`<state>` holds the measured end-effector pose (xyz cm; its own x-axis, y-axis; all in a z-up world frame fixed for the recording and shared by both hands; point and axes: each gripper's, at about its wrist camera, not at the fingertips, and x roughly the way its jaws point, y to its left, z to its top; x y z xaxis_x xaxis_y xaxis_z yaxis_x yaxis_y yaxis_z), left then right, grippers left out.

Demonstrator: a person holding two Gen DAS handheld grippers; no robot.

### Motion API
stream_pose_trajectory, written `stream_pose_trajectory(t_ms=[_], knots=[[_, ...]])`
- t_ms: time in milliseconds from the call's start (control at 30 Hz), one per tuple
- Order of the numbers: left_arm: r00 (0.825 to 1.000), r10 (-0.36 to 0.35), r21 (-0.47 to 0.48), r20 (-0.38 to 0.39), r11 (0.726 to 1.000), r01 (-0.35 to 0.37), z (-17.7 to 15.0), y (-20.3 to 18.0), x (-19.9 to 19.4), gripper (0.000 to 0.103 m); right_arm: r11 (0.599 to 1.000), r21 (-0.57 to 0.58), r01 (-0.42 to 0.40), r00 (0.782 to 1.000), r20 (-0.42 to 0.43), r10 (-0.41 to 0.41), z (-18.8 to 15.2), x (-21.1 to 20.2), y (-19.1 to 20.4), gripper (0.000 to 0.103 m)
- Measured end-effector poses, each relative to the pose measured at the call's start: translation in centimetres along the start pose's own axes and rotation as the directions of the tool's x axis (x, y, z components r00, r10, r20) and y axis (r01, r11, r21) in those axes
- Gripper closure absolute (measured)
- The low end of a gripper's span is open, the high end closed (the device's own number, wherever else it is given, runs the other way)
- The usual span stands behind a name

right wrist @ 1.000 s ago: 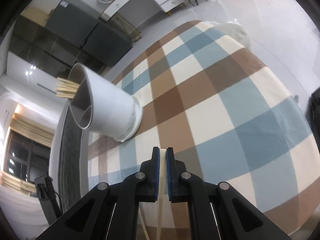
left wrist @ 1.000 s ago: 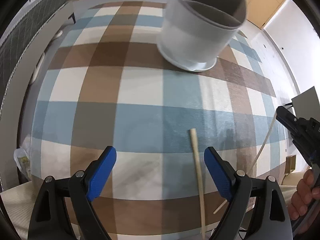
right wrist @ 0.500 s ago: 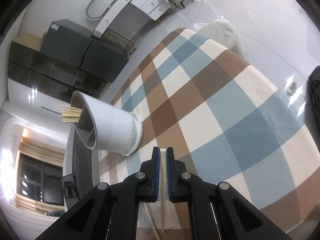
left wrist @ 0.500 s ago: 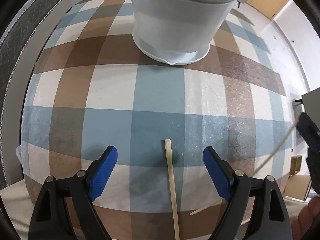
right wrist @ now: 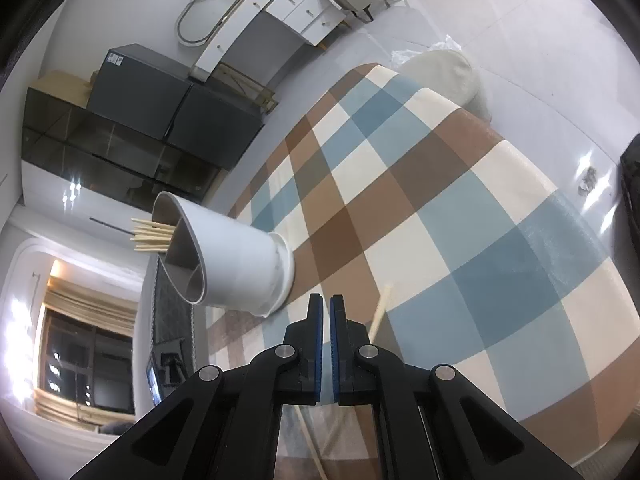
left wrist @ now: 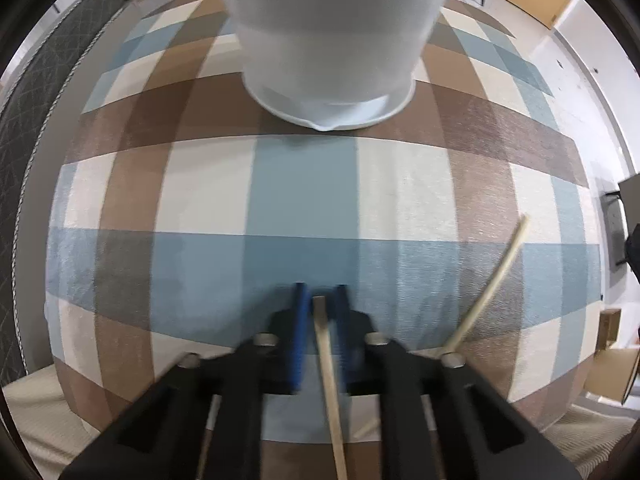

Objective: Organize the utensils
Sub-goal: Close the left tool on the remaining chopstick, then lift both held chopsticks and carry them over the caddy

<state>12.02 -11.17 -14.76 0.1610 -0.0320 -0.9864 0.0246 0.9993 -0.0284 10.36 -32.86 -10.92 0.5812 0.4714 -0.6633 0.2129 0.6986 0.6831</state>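
Pinching chopstick (left wrist: 325, 344) near its tip, left hand-held gripper (left wrist: 320, 300) risks swing, missing holder (left wrist: 332, 32); right hand-held gripper (right wrist: 325, 312) pressed together, empty; second chopstick (left wrist: 494, 280) loose on counter (left wrist: 400, 184).

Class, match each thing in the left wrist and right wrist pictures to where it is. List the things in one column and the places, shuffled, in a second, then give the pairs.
Things
1. white holder
2. chopstick bundle
3. middle chopstick
4. right-hand chopstick

Places
A. sticking out of one compartment of the holder
B. slanting over the checked cloth, outside the gripper
C. standing on a brown band of the cloth
D. between the blue pads of the left gripper

Pairs: 1-C, 2-A, 3-D, 4-B
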Motion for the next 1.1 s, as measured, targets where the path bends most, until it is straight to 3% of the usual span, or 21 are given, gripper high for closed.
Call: stream_pose_trajectory(t_ms=[200, 400, 500, 667, 867, 1000, 1100], knots=[[1.0, -0.025, -0.024, 0.01, 0.999, 0.026, -0.5, 0.7, -0.2, 0.101, 1.0, 0.01, 0.011, 0.999, -0.04, -0.011, -0.1, 0.7, -0.6, 0.1], [0.992, -0.082, -0.043, 0.097, 0.995, 0.087, 0.0, 1.4, -3.0, 0.102, 0.995, 0.061, 0.074, 0.995, -0.075, -0.069, 0.1, 1.3, -2.6, 0.095], [0.981, -0.123, -0.037, 0.151, 0.991, 0.13, -0.6, 2.9, -4.7, 0.102, 0.991, 0.081, 0.103, 0.992, -0.085, -0.097, 0.2, 1.6, -3.4, 0.079], [0.957, -0.184, -0.044, 0.226, 0.979, 0.198, -1.2, 5.5, -6.6, 0.102, 0.989, 0.045, 0.144, 0.984, -0.11, -0.139, 0.4, 2.8, -2.7, 0.067], [0.925, -0.254, -0.079, 0.283, 0.955, 0.287, -1.4, 8.0, -7.1, 0.102, 0.974, -0.027, 0.227, 0.965, -0.13, -0.228, 1.4, 5.0, -1.3, 0.065], [0.913, -0.288, -0.089, 0.29, 0.941, 0.325, 0.0, 8.3, -7.2, 0.102, 0.958, -0.023, 0.284, 0.945, -0.161, -0.284, 2.0, 6.5, -1.2, 0.065], [0.889, -0.33, -0.083, 0.317, 0.925, 0.372, 0.4, 8.8, -8.3, 0.102, 0.944, -0.054, 0.325, 0.926, -0.183, -0.33, 2.6, 7.9, -0.7, 0.065]])
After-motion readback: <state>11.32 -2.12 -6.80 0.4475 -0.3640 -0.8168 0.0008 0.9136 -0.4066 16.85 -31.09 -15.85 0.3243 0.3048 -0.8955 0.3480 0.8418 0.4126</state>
